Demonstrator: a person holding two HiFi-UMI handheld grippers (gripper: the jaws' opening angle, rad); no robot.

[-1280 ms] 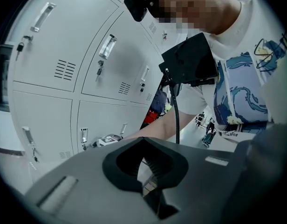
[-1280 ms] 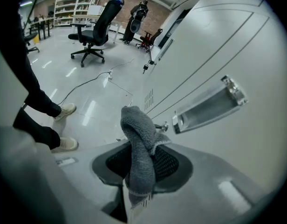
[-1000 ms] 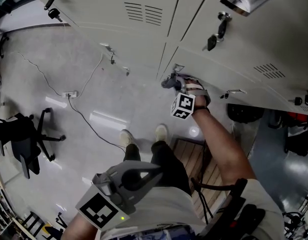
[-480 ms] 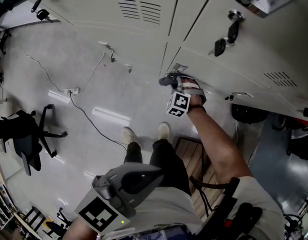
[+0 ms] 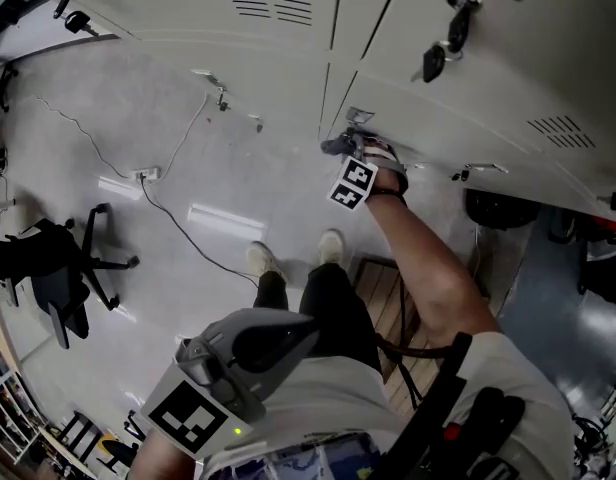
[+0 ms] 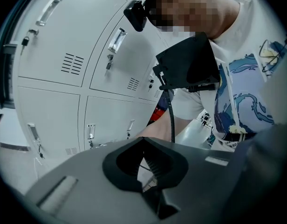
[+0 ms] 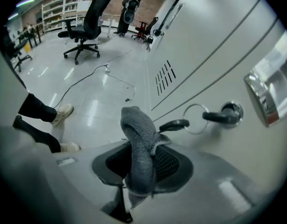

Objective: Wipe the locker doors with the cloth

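Well, the cloth (image 7: 138,150) is grey and fluffy, like a towel. It is folded into a thick strip that stands up out of the right gripper (image 7: 140,171), and the jaws are closed on its lower part. Its rounded top bends a little toward the locker door (image 7: 218,55). In the head view the cloth (image 5: 337,146) is a small dark bunch at the upper corner of a lower locker door (image 5: 458,118), in front of the right gripper (image 5: 354,164). From these views I cannot tell if it really touches the metal.

Just beside the cloth, a key (image 7: 218,117) sits in the lock of that door, with a thin ring (image 7: 195,119) and a black tag (image 7: 174,124) hanging from it. Higher on the door there are short vent slots (image 7: 163,78).

The left gripper (image 5: 250,356) is held low, close to the person's body. In its own view the left gripper (image 6: 148,164) has its jaws together, with nothing between them.

The lockers are pale grey, with thin dark gaps between the doors. The floor (image 5: 138,98) is grey and shiny, with reflections of lamps. A black cable (image 5: 178,236) runs over it to a power strip (image 5: 140,175), and a black office chair (image 5: 58,278) stands well apart, at the left. The person's light shoes (image 5: 293,256) are on the floor near a wooden slatted board (image 5: 388,313).
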